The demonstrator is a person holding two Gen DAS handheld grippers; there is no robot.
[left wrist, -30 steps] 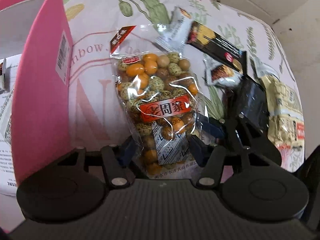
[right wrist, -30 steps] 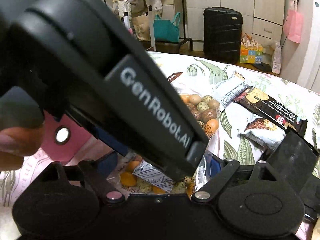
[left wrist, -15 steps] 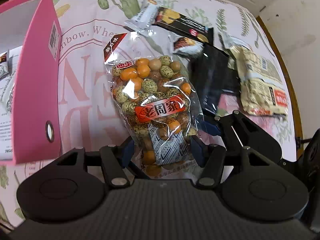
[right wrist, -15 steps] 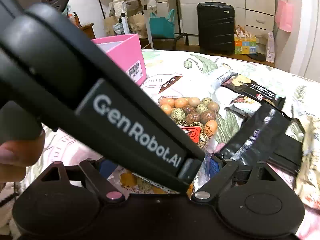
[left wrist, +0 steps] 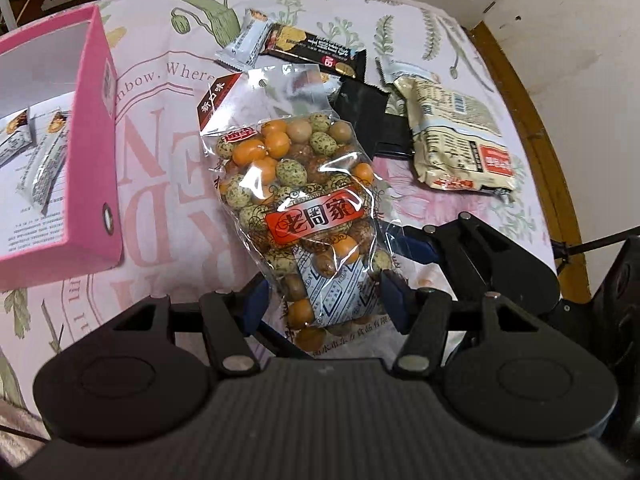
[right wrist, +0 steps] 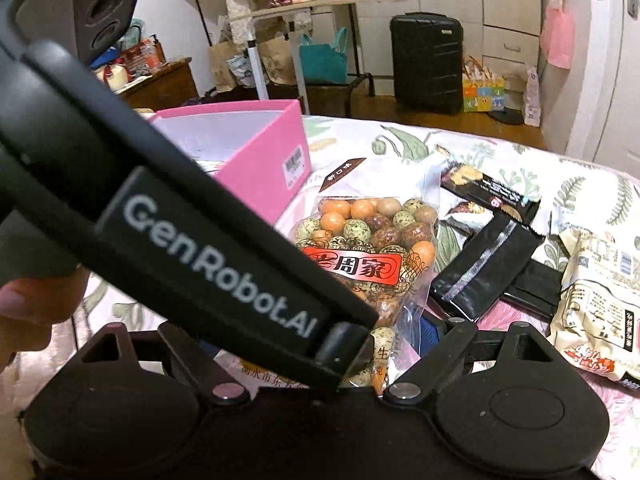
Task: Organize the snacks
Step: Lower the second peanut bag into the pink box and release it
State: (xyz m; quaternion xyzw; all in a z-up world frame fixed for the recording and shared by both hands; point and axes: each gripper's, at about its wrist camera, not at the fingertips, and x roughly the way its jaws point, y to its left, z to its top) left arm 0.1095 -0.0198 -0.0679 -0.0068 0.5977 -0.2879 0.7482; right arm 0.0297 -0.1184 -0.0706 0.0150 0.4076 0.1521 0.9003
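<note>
A clear bag of orange and speckled coated nuts (left wrist: 296,200) with a red label hangs above the table. My left gripper (left wrist: 324,300) is shut on its lower end, a blue pad pressing each side. My right gripper (right wrist: 320,340) holds the same bag from the right. One of its blue fingers (left wrist: 424,250) lies against the bag's clear edge; the other is hidden behind the left gripper's black body (right wrist: 200,240). From the right wrist, the bag (right wrist: 372,248) shows past that body. A pink box (left wrist: 96,160) stands open to the left, with small snack packs (left wrist: 44,168) inside.
Loose snacks lie on the flowered tablecloth behind the bag: a white pack (left wrist: 248,40), a black bar (left wrist: 316,46), a black pouch (left wrist: 360,108) and a beige pack (left wrist: 460,140). The table's wooden edge (left wrist: 532,140) runs along the right. A person's hand (right wrist: 24,312) shows at the left.
Both grippers have risen together with the bag between them. The table, the pink box and the loose snacks now look lower and farther off; more of the box's inside shows.
</note>
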